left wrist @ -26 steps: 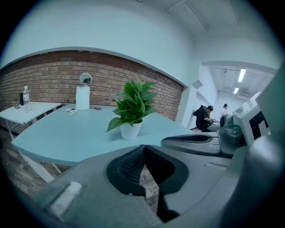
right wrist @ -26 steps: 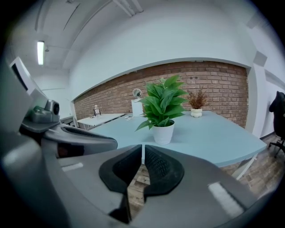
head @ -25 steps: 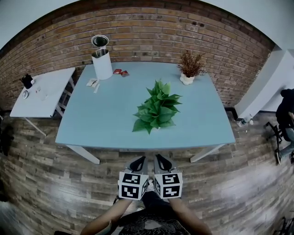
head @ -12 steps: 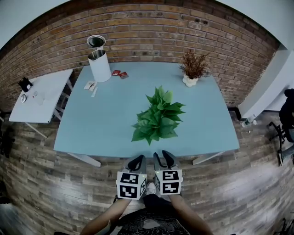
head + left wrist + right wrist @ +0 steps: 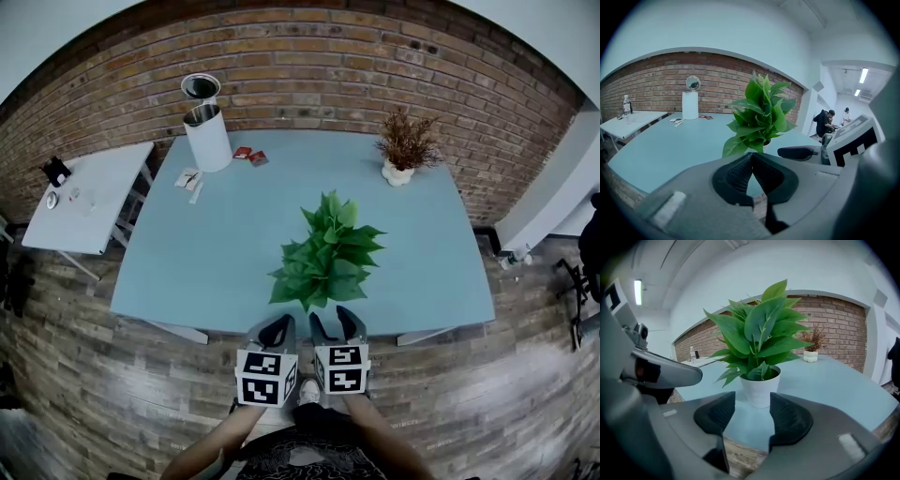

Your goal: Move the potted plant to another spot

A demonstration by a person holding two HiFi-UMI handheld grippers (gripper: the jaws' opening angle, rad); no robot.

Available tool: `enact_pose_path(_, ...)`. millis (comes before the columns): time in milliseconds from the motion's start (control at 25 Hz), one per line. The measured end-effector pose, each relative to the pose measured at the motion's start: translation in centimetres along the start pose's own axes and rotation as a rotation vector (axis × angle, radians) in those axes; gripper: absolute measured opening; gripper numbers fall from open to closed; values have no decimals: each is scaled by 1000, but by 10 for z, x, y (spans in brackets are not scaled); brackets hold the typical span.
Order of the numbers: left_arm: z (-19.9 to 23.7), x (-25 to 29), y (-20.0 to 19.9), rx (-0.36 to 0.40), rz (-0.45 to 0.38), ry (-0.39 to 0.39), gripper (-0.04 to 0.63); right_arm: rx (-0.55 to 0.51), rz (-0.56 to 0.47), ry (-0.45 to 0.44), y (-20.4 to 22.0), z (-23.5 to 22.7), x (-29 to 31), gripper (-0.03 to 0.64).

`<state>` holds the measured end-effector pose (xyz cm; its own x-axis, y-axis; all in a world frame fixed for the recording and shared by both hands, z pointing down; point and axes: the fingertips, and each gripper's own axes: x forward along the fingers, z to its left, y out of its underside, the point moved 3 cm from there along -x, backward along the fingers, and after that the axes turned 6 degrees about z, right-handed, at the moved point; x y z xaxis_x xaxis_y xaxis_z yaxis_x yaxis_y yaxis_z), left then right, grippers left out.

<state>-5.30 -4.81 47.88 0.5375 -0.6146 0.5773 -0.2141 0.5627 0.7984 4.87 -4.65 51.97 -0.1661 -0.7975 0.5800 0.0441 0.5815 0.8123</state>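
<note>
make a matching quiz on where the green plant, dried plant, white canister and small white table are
1 green potted plant
2 dried brown plant
3 white canister
4 small white table

a far right corner of the blue table
b on the floor, left of the blue table
c middle of the blue table, toward the near edge
d far left corner of the blue table

Pairs: 1-c, 2-a, 3-d, 4-b

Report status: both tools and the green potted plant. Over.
Left tool shut, empty. Right tool open, jaws just opening, nothing between them. Potted plant upright on table, untouched, straight ahead of right tool. Nothing in the way.
</note>
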Motion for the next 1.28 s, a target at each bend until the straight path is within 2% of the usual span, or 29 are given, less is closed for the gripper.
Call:
enact_pose_path(720,23,24,-16,-36,-8,-86,2,-34,24,-46,-17,-14,54,427)
enact_pose_path(1280,33,30,-11,-65,0,-143,2,-53,33,-70,-24,-14,73,437)
